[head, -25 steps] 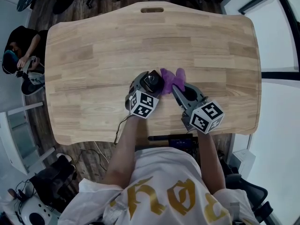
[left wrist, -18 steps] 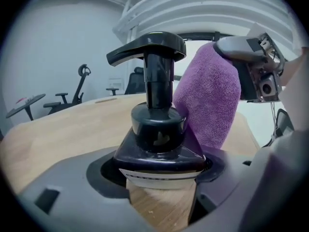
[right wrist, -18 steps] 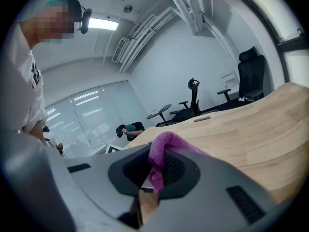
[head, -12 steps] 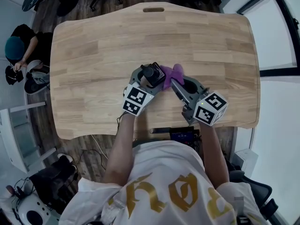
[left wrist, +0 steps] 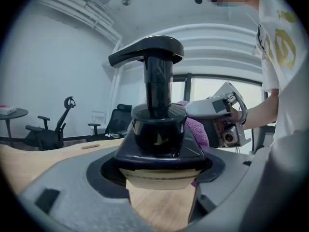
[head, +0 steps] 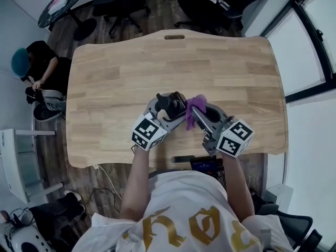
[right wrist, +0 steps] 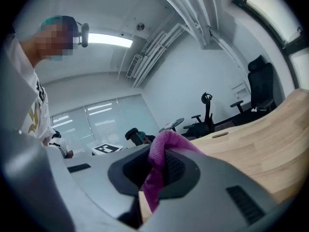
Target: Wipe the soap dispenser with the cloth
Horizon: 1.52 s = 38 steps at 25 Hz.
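Left gripper (head: pixel 168 105) clamped on black pump-top soap dispenser (left wrist: pixel 157 129), held upright over pale wooden table (head: pixel 236 72). Right gripper (right wrist: pixel 159 178) closed tight, pinching purple terry cloth (right wrist: pixel 161 163). Cloth touches dispenser's side. Black office chairs (head: pixel 210 4) beyond far edge. Seated person (head: pixel 39 67) off left.

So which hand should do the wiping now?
The right gripper: its jaws pinch the purple cloth beside the soap dispenser, which the left gripper holds.
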Available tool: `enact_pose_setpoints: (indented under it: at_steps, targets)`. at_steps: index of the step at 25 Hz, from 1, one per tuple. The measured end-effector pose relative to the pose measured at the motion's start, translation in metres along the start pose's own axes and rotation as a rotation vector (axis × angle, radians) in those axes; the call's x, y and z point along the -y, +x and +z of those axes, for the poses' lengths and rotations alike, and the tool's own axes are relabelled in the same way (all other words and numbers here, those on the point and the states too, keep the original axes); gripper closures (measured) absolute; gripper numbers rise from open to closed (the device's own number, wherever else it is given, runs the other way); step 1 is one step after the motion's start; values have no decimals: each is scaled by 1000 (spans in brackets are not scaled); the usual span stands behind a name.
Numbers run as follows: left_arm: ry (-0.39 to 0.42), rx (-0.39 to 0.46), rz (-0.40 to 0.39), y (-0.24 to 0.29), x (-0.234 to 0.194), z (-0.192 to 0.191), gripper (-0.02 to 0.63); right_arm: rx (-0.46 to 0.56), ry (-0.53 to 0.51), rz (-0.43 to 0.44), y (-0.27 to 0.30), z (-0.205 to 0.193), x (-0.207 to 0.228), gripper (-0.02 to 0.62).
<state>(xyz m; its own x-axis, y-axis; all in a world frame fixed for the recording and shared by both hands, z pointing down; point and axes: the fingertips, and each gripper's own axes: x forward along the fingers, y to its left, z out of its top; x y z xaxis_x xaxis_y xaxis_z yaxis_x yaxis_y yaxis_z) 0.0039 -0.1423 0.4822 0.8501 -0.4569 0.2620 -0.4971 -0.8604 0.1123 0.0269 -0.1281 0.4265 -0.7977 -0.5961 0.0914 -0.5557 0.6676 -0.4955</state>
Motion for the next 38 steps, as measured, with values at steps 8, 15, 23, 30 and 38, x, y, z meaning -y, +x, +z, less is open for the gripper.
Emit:
enact_pose_setpoints:
  at_steps: [8,15,23,30,38]
  targets:
    - [-16,90,0,-19,7,29,270,22,-39,33,-3,15,-26,567]
    - [-18,120,-12,-22,14,43,270,40,-71,41,-11,26,-39,566]
    - [-32,157,-30,-33,23,61,270,30,-179,118,-15,53,-81,566]
    - [-73,163,-55,-30,29,62,270,42,-197,187,-21,67,-99,566]
    - [-36,155,-67,-35,23,59,270,76,-211,334,-12,65,-123,566]
